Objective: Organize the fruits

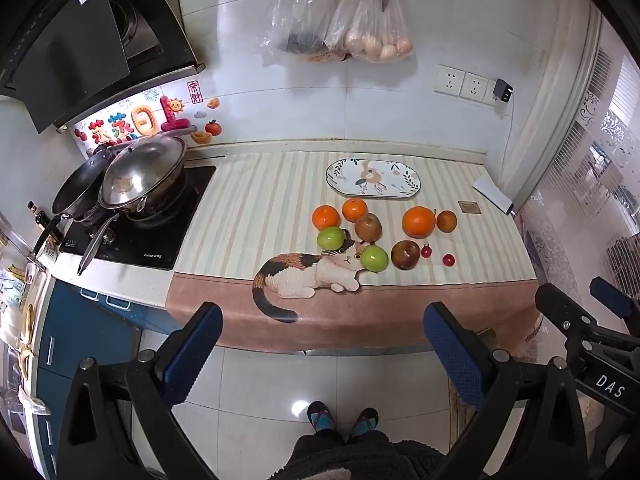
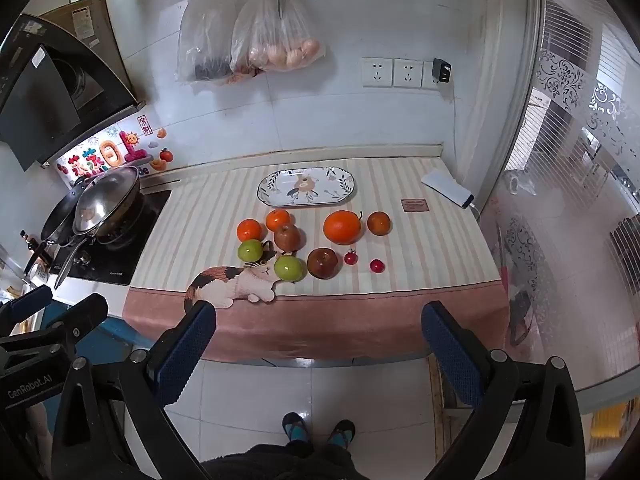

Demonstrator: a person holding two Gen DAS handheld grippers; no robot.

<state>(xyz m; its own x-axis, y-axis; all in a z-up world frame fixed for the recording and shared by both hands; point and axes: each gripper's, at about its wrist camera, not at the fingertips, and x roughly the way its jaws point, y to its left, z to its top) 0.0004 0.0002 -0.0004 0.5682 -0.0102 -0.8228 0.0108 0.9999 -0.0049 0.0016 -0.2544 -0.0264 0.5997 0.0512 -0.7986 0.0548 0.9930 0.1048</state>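
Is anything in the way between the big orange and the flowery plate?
Nothing visible is. The big orange sits just in front of the flowery plate, with only bare striped cloth between them. Both the left gripper and the right gripper hang open, off the counter's front edge.

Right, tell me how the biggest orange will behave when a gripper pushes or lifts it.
The biggest orange looks round, so a push would probably roll it toward the smaller fruit beside it. It likely weighs more than its neighbours. Its skin looks glossy, so it may slip; the right gripper, open, seems wide enough.
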